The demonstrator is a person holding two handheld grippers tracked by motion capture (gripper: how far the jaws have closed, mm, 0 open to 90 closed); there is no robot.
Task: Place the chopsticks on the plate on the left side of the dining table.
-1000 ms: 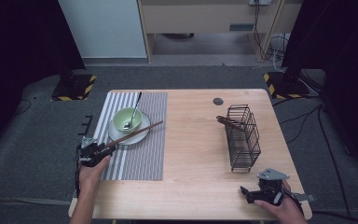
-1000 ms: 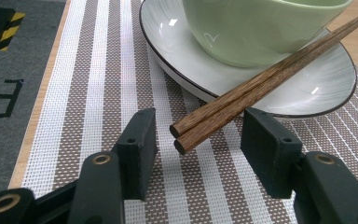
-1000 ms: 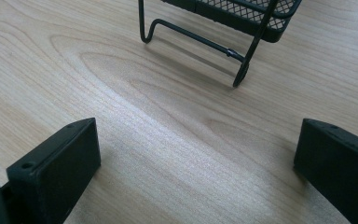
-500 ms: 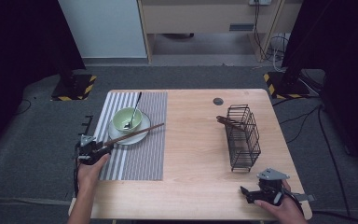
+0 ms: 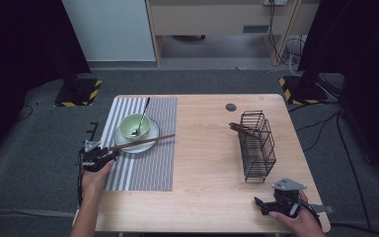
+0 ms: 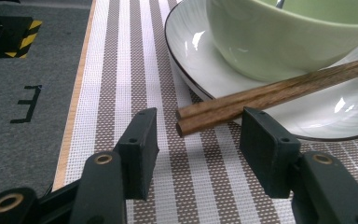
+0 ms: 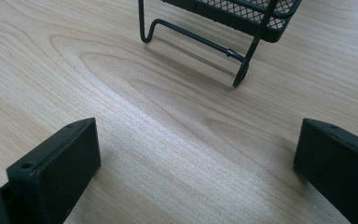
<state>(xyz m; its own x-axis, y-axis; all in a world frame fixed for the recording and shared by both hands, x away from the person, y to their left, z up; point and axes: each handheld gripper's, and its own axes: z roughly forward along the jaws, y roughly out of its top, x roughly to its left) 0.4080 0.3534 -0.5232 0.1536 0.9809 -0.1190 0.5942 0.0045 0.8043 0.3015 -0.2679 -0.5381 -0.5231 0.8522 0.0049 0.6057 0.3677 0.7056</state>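
Left gripper view: my left gripper (image 6: 198, 140) stands spread around the chopsticks' (image 6: 279, 91) near end, their length running toward two o'clock.

A pair of dark brown wooden chopsticks (image 6: 261, 95) lies side by side, the two sticks touching along their length. They rest slanted across the rim of a white plate (image 6: 191, 56), beside the pale green bowl (image 6: 279, 32) standing on it. Their squared blunt ends jut past the rim over the striped placemat (image 6: 135, 60).
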